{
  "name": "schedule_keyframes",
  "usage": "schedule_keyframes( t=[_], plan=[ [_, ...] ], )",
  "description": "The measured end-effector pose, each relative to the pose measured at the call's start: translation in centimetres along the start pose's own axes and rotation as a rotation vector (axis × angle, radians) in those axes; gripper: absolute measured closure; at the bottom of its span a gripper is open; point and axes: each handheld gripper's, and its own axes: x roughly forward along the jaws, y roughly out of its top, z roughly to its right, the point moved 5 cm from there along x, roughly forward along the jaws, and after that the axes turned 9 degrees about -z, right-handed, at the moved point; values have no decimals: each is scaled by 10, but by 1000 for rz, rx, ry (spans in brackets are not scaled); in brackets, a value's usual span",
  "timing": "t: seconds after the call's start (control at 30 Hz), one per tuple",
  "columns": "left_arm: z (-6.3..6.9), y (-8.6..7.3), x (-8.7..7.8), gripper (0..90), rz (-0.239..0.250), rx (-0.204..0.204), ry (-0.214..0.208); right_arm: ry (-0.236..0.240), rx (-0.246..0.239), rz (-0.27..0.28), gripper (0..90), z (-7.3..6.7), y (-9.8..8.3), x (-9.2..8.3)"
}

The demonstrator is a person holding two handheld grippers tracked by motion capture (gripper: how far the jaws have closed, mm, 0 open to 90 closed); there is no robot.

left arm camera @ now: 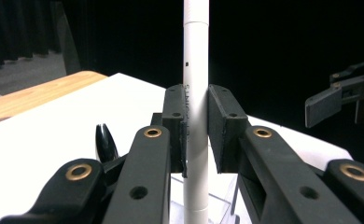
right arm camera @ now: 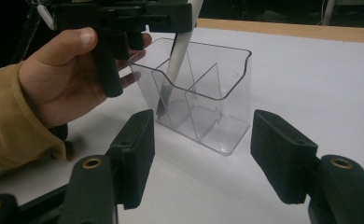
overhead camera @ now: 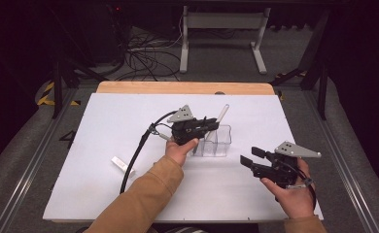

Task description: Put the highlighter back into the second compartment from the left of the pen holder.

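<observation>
My left gripper (overhead camera: 211, 124) is shut on a white pen (overhead camera: 222, 113) and holds it upright and tilted over a clear plastic organiser (overhead camera: 216, 141) in the middle of the white table. In the left gripper view both pads clamp the pen (left arm camera: 196, 93) at mid-length, between the fingertips of the left gripper (left arm camera: 198, 126). In the right gripper view the pen (right arm camera: 181, 46) reaches down with its dark tip inside the left compartment of the organiser (right arm camera: 217, 100), which has thin dividers. My right gripper (right arm camera: 201, 158) stands open and empty a little in front of the organiser, seen also as the right gripper (overhead camera: 248, 156) at the table's right.
A small white piece (overhead camera: 123, 165) lies on the white table top (overhead camera: 129, 116) at the left front. A wooden strip (overhead camera: 185, 88) runs along the far edge. The left gripper's black cable (overhead camera: 134, 155) trails across the table. Cables and a white frame (overhead camera: 221, 22) are on the floor beyond.
</observation>
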Motion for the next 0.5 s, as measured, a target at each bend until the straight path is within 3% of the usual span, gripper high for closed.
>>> schedule_keyframes(
  t=[0.27, 0.5],
  plan=[
    [3, -1, 1, 782, -19, 17, 4, 1, -1, -2, 410, 0, 0, 0],
    [5, 0, -2, 774, -39, 39, 31, 1, -1, -2, 409, 0, 0, 0]
  ],
)
